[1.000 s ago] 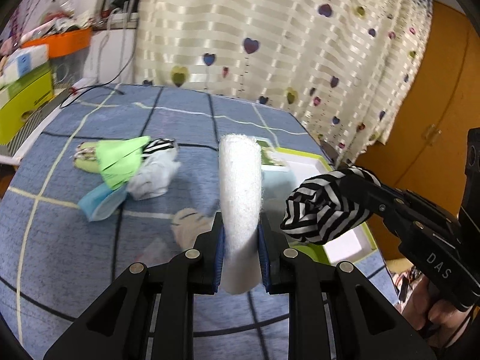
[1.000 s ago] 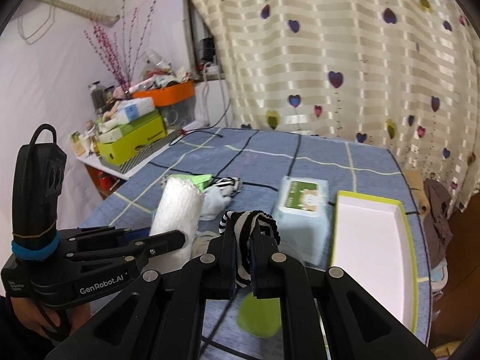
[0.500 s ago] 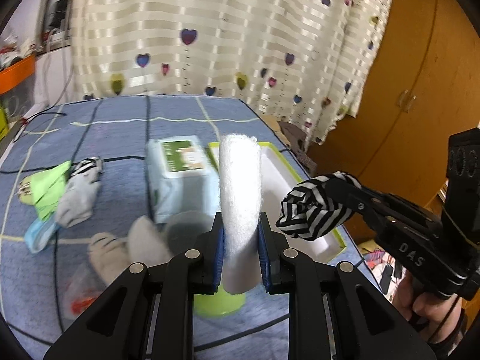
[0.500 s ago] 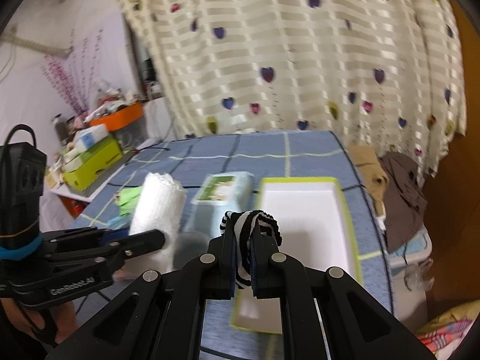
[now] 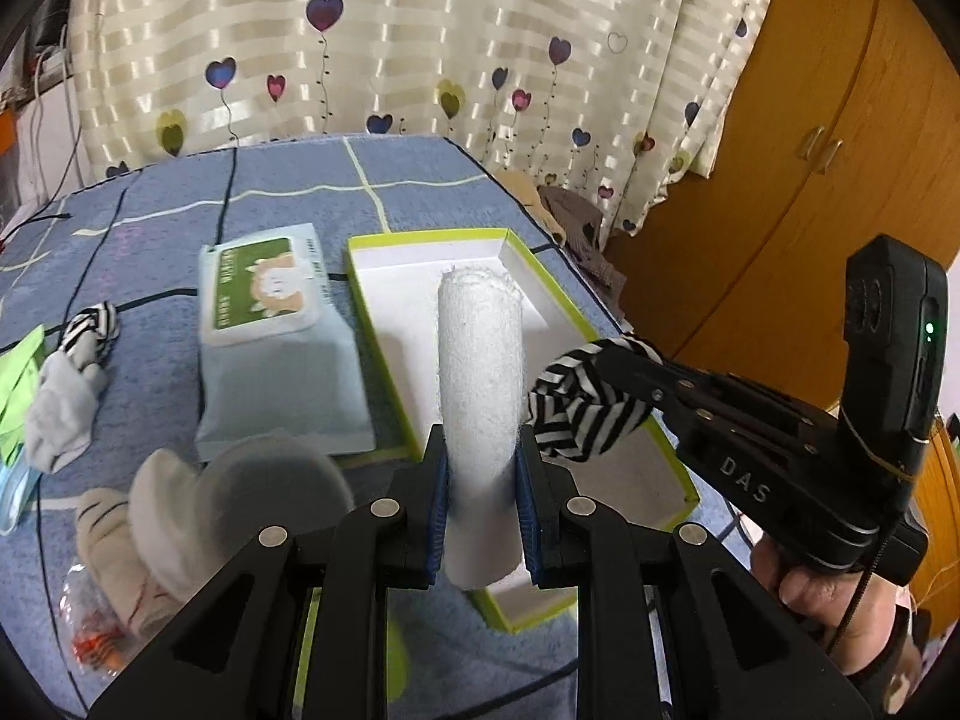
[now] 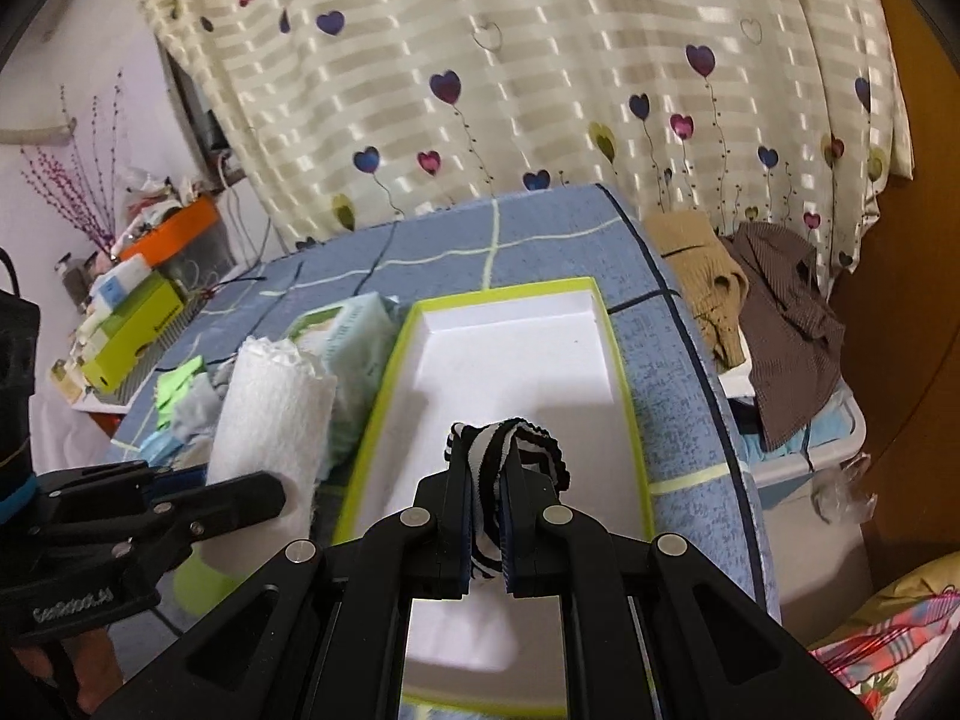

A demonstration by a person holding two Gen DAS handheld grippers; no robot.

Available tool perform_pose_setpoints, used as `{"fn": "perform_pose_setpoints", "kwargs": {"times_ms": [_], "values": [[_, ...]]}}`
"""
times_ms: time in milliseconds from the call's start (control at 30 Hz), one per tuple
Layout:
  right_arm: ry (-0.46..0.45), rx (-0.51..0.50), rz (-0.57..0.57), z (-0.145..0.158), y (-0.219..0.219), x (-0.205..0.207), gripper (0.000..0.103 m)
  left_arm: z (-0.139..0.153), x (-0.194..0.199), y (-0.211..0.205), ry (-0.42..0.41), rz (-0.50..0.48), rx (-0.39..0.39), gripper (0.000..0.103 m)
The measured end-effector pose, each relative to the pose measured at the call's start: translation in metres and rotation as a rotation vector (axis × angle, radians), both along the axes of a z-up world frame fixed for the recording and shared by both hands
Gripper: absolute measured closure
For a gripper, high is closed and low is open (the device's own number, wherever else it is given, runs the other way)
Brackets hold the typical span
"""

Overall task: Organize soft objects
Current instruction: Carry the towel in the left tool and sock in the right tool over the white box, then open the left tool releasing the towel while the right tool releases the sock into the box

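Note:
My left gripper point(image 5: 481, 468) is shut on a rolled white towel point(image 5: 480, 372), held above the near part of the white tray with a green rim point(image 5: 384, 324). My right gripper point(image 6: 487, 480) is shut on a black-and-white striped sock point(image 6: 501, 450) above the same tray point(image 6: 516, 372). The towel also shows in the right wrist view point(image 6: 270, 408), left of the tray. The striped sock shows in the left wrist view point(image 5: 576, 402), just right of the towel.
A wet-wipes pack point(image 5: 270, 342) lies left of the tray. Loose socks point(image 5: 72, 384) and a beige and grey pile point(image 5: 198, 504) lie on the blue checked cloth point(image 5: 288, 180). Clothes point(image 6: 774, 312) hang off the table's right side. Boxes point(image 6: 132, 318) stand far left.
Both grippers have swung right with their loads, from over the sock pile and wipes pack to above the tray. Both stay shut.

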State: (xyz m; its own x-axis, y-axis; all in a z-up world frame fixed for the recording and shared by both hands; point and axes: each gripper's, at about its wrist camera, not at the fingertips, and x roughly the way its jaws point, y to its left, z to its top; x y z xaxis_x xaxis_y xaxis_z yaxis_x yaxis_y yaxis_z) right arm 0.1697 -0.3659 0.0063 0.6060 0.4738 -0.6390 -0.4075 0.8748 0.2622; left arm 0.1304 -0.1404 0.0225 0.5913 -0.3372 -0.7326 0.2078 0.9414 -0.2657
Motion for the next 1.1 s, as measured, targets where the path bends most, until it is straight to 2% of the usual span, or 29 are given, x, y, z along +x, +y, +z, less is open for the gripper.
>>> {"fn": "perform_pose_setpoints", "kwargs": {"times_ms": [333, 400, 433, 467, 667, 800, 1100], "values": [[0.025, 0.017, 0.008, -0.014, -0.007, 0.031, 0.095, -0.020, 0.035, -0.021, 0.063, 0.010, 0.001, 0.082], [0.025, 0.023, 0.011, -0.013, -0.008, 0.033, 0.082, -0.023, 0.040, -0.023, 0.078, 0.018, -0.004, 0.082], [0.019, 0.021, 0.002, -0.012, -0.010, 0.033, 0.063, -0.024, 0.043, -0.023, 0.084, 0.021, -0.008, 0.082], [0.010, 0.021, -0.002, -0.011, -0.011, 0.033, 0.052, -0.025, 0.045, -0.024, 0.085, 0.024, -0.007, 0.082], [-0.024, 0.030, -0.012, 0.000, -0.018, 0.028, 0.051, -0.023, 0.049, -0.023, 0.073, 0.038, -0.021, 0.076], [-0.032, 0.031, -0.029, 0.004, -0.021, 0.022, 0.051, -0.023, 0.052, -0.022, 0.075, 0.034, -0.026, 0.061], [-0.052, 0.000, -0.067, 0.014, -0.028, 0.005, 0.050, -0.010, 0.034, -0.022, 0.032, 0.001, -0.043, 0.060]]}}
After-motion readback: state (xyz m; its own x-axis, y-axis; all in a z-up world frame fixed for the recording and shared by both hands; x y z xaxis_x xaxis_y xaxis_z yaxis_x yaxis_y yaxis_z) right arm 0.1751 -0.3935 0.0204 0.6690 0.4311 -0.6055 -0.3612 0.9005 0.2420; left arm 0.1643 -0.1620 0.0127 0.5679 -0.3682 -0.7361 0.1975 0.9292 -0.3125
